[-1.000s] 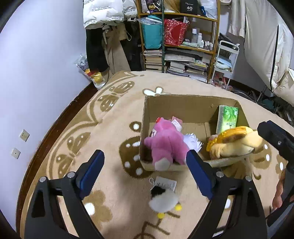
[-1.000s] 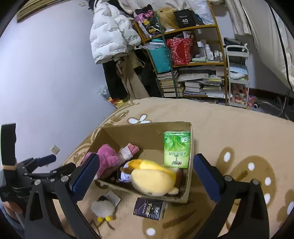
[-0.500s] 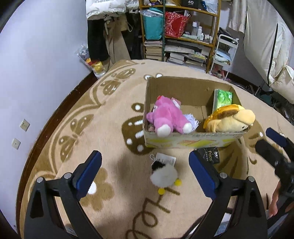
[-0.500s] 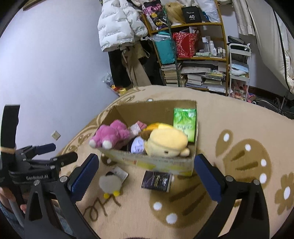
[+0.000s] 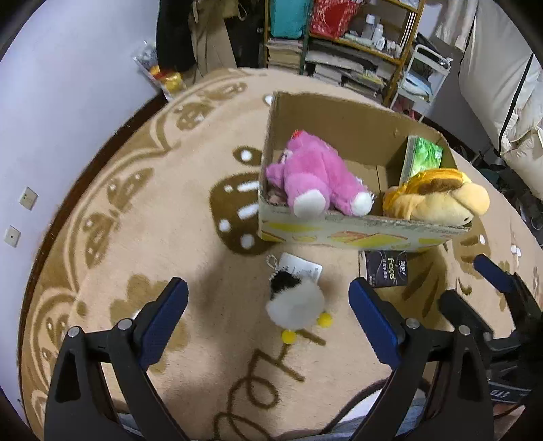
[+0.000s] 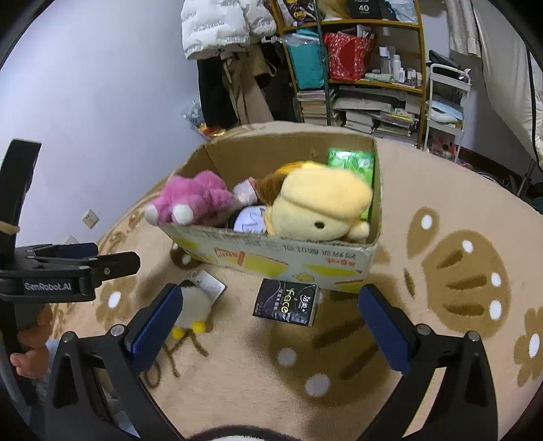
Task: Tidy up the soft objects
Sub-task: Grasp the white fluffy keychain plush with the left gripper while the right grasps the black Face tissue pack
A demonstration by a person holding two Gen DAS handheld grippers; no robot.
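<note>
A cardboard box [image 5: 359,230] [image 6: 271,261] stands on the rug and holds a pink plush [image 5: 315,179] [image 6: 193,200], a yellow plush [image 5: 437,200] [image 6: 319,200] and a green tissue pack [image 5: 422,157] [image 6: 353,163]. In front of the box lie a small white plush with yellow feet [image 5: 295,305] [image 6: 195,310] and a dark tissue pack [image 5: 387,268] [image 6: 286,302]. My left gripper [image 5: 268,307] is open, above the white plush. My right gripper [image 6: 268,315] is open, above the dark pack. Each gripper shows in the other's view: the right gripper [image 5: 492,271], the left gripper [image 6: 78,257].
A beige patterned rug [image 5: 152,220] [image 6: 458,257] covers the floor. A shelf [image 6: 359,68] of books and bags stands behind the box, with coats [image 6: 217,30] hanging to its left. A person's hand [image 6: 27,352] holds the left gripper handle. The wall [image 5: 51,84] is on the left.
Both grippers have pulled back and down from the box toward the rug in front of it. The white plush and dark pack now sit between the fingers in view.
</note>
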